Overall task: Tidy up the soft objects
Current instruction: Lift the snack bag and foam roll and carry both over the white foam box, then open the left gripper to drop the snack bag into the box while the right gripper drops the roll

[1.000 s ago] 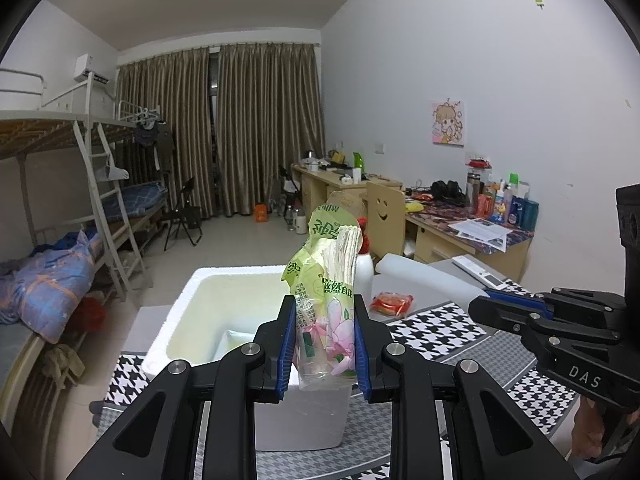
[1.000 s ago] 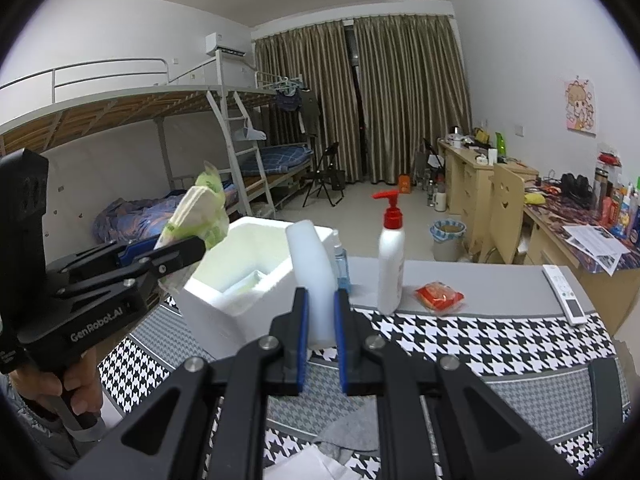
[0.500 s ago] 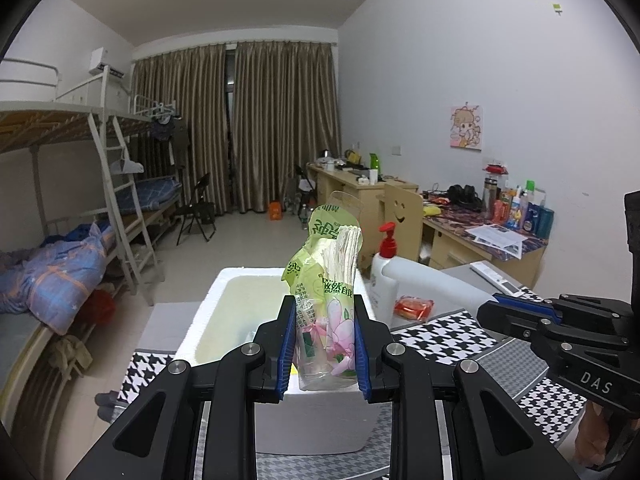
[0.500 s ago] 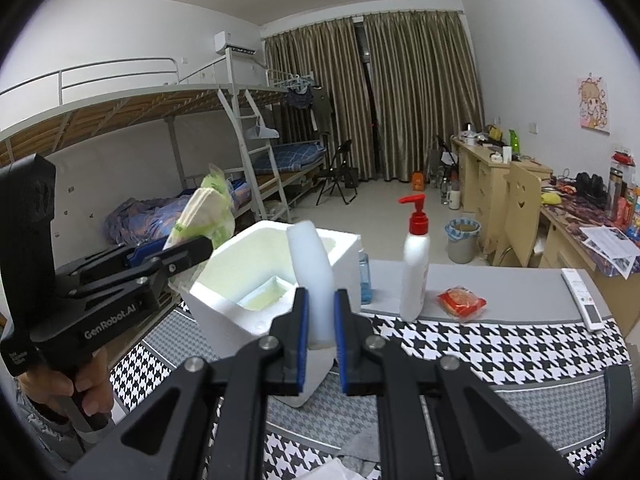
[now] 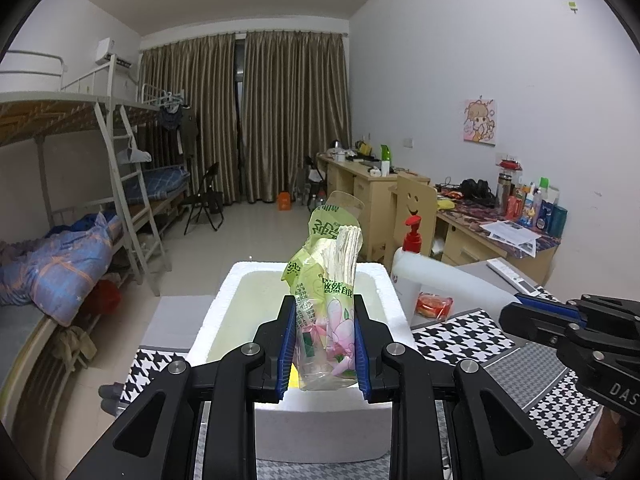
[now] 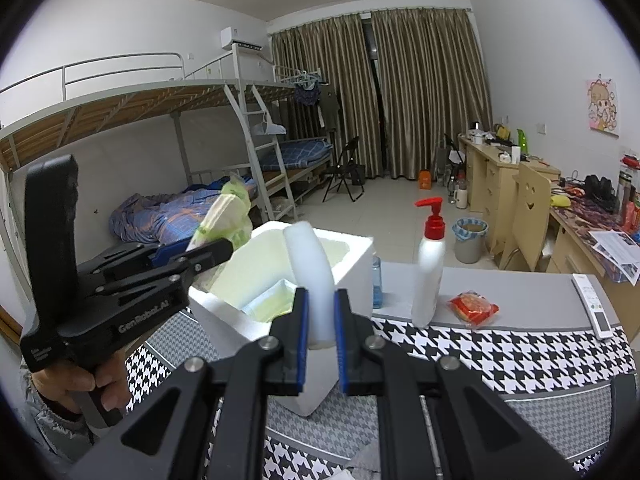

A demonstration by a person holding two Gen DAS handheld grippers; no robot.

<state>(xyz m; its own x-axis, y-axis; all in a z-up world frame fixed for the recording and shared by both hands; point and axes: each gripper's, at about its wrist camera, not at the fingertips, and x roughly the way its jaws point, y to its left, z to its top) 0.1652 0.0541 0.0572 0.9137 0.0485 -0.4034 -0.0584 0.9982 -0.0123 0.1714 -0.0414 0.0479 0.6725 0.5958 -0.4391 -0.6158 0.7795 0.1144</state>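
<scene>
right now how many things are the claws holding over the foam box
2. The left claw grips a green tissue pack; the right claw grips a white foam piece, both near the foam box.

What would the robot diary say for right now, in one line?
left gripper: shut on tissue pack | right gripper: shut on white foam strip | both near foam box | nothing dropped in yet
</scene>
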